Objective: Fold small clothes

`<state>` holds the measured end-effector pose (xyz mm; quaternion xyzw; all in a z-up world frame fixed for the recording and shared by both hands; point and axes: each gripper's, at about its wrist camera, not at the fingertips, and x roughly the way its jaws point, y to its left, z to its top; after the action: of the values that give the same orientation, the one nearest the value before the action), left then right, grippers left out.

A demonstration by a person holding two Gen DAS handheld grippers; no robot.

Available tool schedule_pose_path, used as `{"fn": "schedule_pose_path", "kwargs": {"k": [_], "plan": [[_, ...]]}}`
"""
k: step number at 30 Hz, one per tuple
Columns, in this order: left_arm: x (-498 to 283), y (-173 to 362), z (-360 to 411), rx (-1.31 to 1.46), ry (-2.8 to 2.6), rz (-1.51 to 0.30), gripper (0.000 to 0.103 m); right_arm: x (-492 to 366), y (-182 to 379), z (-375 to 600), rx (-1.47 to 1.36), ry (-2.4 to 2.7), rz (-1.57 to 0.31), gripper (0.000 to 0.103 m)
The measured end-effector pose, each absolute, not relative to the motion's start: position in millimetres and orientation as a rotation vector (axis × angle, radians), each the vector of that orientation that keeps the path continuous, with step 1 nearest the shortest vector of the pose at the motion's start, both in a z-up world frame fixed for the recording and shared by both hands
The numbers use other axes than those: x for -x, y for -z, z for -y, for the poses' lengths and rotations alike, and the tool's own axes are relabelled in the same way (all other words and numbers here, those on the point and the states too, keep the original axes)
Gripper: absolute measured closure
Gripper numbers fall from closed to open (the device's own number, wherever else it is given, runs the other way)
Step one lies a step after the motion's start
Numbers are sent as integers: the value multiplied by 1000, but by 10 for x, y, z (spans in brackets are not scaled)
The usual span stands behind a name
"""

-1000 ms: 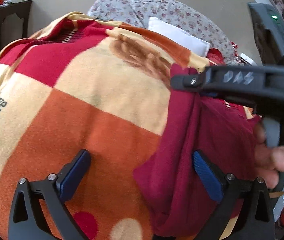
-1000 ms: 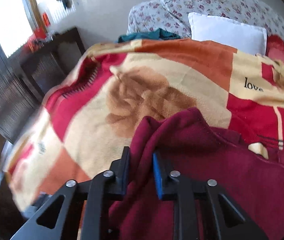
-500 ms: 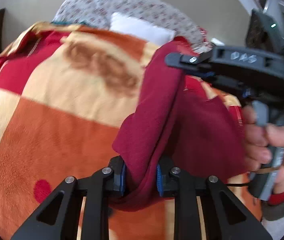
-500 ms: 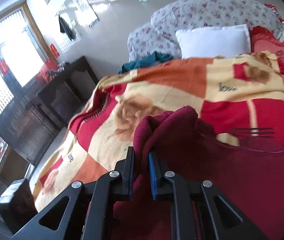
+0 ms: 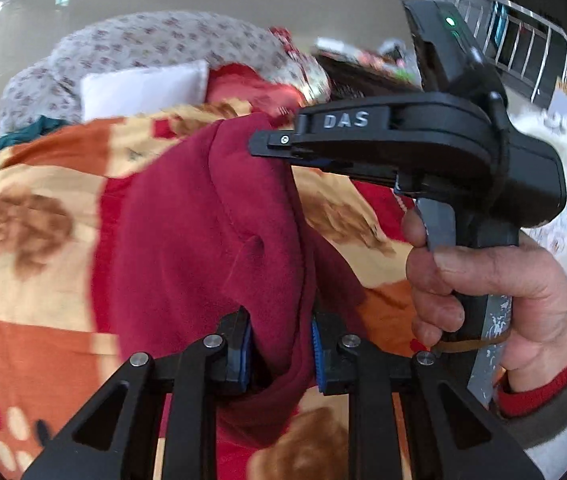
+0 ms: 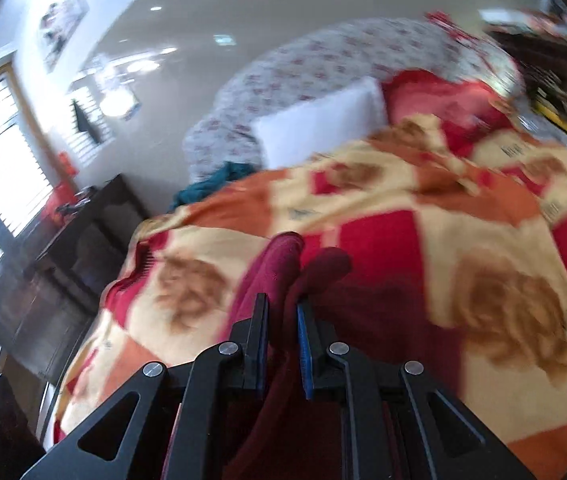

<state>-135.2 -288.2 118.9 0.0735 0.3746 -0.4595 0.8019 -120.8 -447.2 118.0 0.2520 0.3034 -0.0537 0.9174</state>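
Note:
A dark red garment (image 5: 203,232) hangs lifted above the orange, red and cream blanket (image 5: 35,232). My left gripper (image 5: 279,340) is shut on its lower edge. My right gripper (image 5: 271,146) shows in the left wrist view from the side, held by a hand (image 5: 483,280), shut on the garment's upper edge. In the right wrist view the right gripper (image 6: 282,320) pinches a bunched fold of the garment (image 6: 283,264) above the blanket (image 6: 403,248). The cloth stretches between the two grippers.
A white pillow (image 6: 315,120) and a floral cushion (image 5: 143,44) lie at the bed's far end, with a teal cloth (image 6: 219,180) beside them. A dark wooden cabinet (image 6: 63,248) stands left of the bed. A metal railing (image 5: 531,40) is at the far right.
The left gripper closed on the garment's lower edge. Both grippers then rose and lifted the garment off the blanket; the views swung toward the bed's far end.

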Motion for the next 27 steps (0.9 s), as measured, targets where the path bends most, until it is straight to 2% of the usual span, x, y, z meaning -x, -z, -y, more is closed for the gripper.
{"fn": "schedule_pose_path", "kwargs": {"k": [3,7,9,11,13,15,19,26,27], "plan": [[1391,-899,3190,-195,974,-861,79,1260,-790,4745,-600,157,-689,89],[1502,-810,3280,-216,1004,-876,71,1426,-540,4963,-806,128,-654,78],[1539,-936,3161,-198,1050,-876,47,1549,-600,4973,-841,115,-614,74],[1590,-1050,2981,-191,1061,-843,42,1635,-695,4902,-824,101,-616,61],[1615,-1188,2733,-209,1055,-789,40,1743,-782,4786,-787,92,-619,41],[1602,-1268,2479,-210,1027,-748,30,1808,-805,4709,-775,71,-621,37],[1430,-1225,2142,-219,895,-702,30,1731,-755,4556,-756,39,-663,36],[1254,-841,2170,-216,872,-804,30,1369,-511,4324,-685,73,-777,36],[1253,-798,2195,-218,874,-815,30,1359,-528,4274,-637,86,-770,57]]}}
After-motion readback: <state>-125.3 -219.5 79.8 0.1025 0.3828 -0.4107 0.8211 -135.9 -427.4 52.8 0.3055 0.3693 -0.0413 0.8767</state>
